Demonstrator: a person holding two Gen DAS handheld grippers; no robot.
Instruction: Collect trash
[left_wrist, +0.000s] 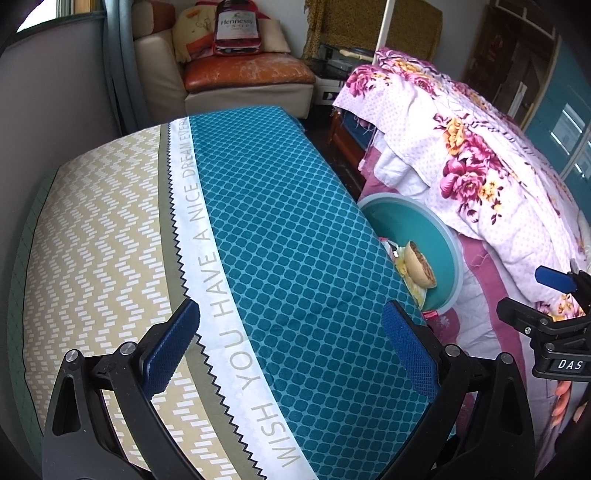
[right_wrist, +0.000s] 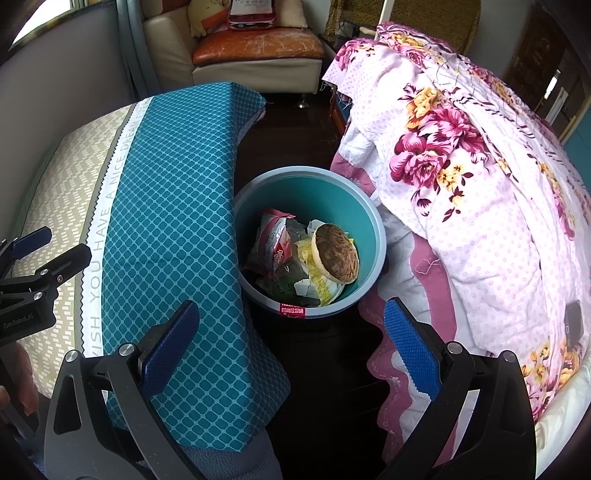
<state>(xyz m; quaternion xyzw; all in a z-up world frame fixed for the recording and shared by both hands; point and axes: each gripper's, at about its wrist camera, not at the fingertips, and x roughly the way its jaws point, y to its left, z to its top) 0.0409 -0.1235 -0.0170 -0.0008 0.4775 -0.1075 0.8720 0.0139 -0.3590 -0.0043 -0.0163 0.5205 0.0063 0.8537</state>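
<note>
1. Right wrist view is looking down into a teal trash bin sitting on the dark floor between a teal-patterned mattress at 9 o'clock and a floral quilt at 3 o'clock.
2. Inside the bin, a round brown-topped bun is leaning against the wall at 3 o'clock, lying over a yellow wrapper.
3. A crumpled red-and-silver snack packet is lying at 9 o'clock inside the bin, beside grey foil scraps and torn white paper at the bottom.
4. The right gripper is hanging above the floor at 6 o'clock of the bin, its blue-padded jaws spread wide and gripping nothing.
5. Left wrist view is showing the left gripper hovering over the mattress, jaws likewise spread apart and empty.
6. From this side, the bin is peeking out at 3 o'clock past the mattress edge, with the bun showing inside.
7. An armchair is standing at 12 o'clock, carrying a cushion and a red bag.
</note>
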